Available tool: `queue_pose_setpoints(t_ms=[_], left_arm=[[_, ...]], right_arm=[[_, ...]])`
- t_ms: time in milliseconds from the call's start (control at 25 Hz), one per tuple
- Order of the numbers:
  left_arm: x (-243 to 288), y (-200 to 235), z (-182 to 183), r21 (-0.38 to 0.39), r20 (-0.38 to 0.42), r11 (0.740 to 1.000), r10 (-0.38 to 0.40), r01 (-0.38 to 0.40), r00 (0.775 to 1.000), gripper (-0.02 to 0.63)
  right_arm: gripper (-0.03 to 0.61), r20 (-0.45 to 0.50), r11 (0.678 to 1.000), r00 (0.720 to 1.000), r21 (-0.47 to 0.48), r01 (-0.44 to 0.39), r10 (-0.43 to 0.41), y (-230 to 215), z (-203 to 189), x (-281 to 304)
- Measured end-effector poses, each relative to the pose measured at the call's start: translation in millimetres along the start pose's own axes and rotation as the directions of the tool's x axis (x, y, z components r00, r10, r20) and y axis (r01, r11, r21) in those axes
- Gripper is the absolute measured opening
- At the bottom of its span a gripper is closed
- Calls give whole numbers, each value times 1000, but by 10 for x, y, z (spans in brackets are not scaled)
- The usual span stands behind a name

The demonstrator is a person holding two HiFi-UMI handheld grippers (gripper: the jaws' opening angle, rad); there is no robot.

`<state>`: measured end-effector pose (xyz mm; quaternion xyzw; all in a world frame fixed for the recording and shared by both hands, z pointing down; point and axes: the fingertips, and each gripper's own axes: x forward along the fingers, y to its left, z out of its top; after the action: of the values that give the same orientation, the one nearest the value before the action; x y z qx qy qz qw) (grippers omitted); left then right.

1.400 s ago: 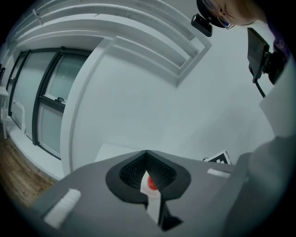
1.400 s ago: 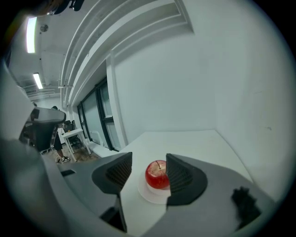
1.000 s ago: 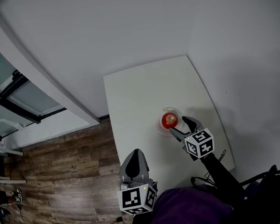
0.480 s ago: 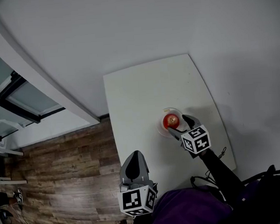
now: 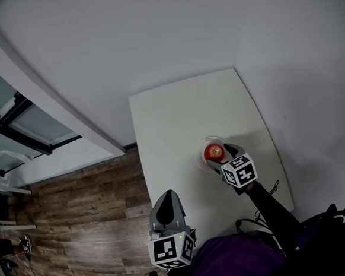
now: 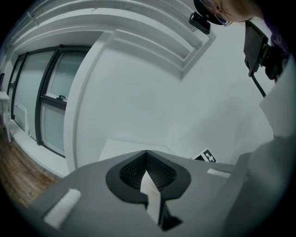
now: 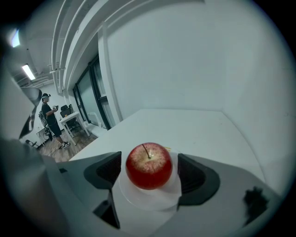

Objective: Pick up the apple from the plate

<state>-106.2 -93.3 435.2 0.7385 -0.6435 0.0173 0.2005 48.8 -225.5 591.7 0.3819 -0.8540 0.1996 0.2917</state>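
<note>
1. A round, glossy red apple [image 7: 149, 165] with pale yellow speckling around a thin brown stem sits upright on a small, smooth white plate [image 7: 138, 198].
2. The right gripper [image 7: 149, 172] has grey, matte plastic jaws with dark ribbed pads. The jaws have just been opening and stand wide apart, one at the apple's 9 o'clock and one at its 3 o'clock. The apple is between them with a slim gap on each side, so neither pad presses it.
3. In the head view, the right gripper [image 5: 221, 155] reaches the apple [image 5: 214, 154] from 5 o'clock, and its black-and-white marker cube faces up.
4. The left gripper [image 6: 147, 173] has its jaws together with nothing between them. In the head view it hangs at 6 o'clock, off the bench's near left corner, well apart from the plate [image 5: 202, 160].
5. The bench [image 5: 182, 116] is flat, matte white, with rounded corners. The plate lies near its middle.
6. Plain white walls [image 5: 123, 43] meet behind the bench. Brown wood-plank floor [image 5: 78, 219] fills 8 o'clock, and dark-framed windows [image 5: 16, 117] run at 9 o'clock.
</note>
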Motion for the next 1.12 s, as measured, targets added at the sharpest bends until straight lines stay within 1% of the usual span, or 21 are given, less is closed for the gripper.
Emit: queue_pose_setpoints(t_ms=[680, 960, 1120], left_arm=[[17, 32, -24, 6, -15, 1000, 7, -7, 1000, 5], [23, 26, -34, 11, -17, 1000, 5, -5, 1000, 5], [14, 25, -23, 12, -15, 1000, 6, -6, 1000, 5]], right_arm=[[365, -51, 1000, 999, 0, -11, 11, 6, -106, 166], [364, -60, 1000, 998, -8, -6, 6, -16, -121, 183], [364, -39, 1000, 999, -11, 12, -13, -58, -74, 142]])
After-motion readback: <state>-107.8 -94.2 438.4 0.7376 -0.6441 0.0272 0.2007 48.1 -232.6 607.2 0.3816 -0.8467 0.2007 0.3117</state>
